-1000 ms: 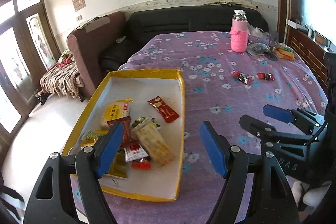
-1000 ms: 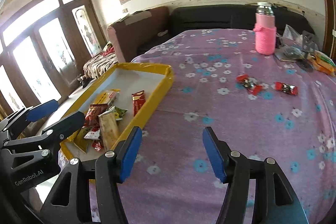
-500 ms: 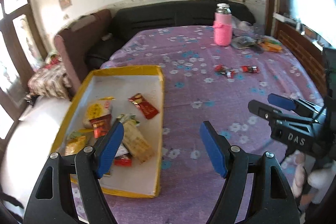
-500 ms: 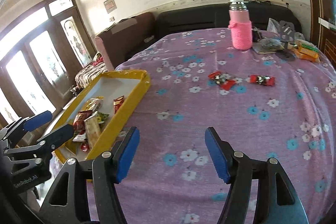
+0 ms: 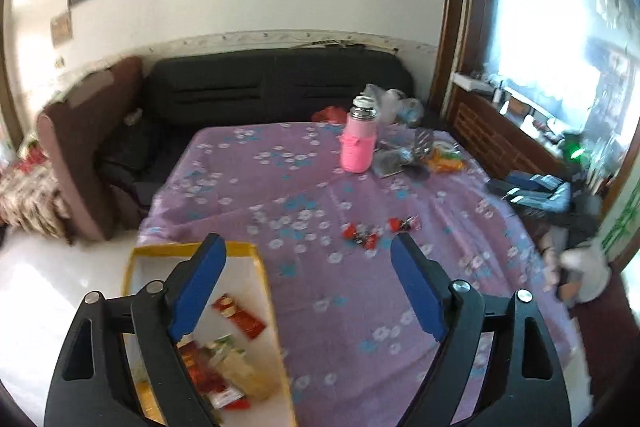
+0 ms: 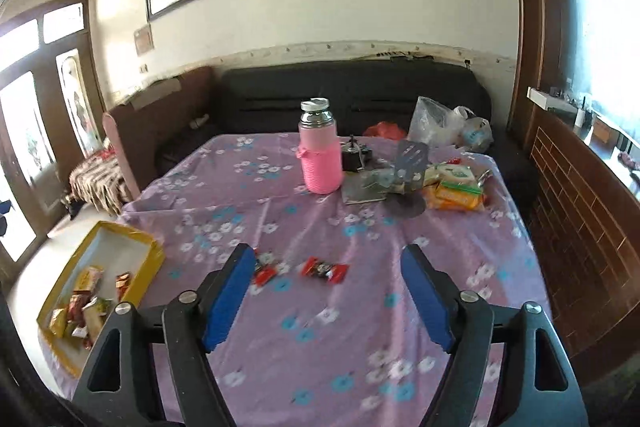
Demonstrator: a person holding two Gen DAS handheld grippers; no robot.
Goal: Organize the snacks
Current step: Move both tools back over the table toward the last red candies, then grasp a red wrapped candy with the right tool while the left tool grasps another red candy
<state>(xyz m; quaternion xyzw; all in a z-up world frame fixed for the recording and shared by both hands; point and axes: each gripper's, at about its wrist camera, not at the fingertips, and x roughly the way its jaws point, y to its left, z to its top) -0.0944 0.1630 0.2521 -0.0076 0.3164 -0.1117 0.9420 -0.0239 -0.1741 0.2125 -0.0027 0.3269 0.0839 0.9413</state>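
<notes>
Since the earlier frames both grippers have lifted and drawn back from the yellow tray [image 5: 262, 267], so more of the far table shows. The left gripper [image 5: 308, 283] points downward over the tray's near corner, its jaws opening with nothing between them. The right gripper [image 6: 328, 291] tilts down above the bare cloth, jaws likewise opening and empty; in the left view it shows at the right edge, carried by a hand [image 5: 576, 275].

The blue pads [image 6: 228, 291] are flat and smooth on black angular frames. The tray is a shallow rectangular box with a white floor, holding crinkled snack packets [image 6: 86, 301] in a loose heap. Two red wrapped candies [image 6: 324, 269] lie loose on the glossy purple flowered tablecloth [image 6: 320, 347], just beyond the right gripper's fingertips and well apart from the tray. A pink knitted-sleeve bottle [image 6: 320, 155] stands upright farther back, beside a clutter of orange packets [image 6: 456, 193].

The tray sits at the table's left edge; open cloth spreads between it and the candies.
</notes>
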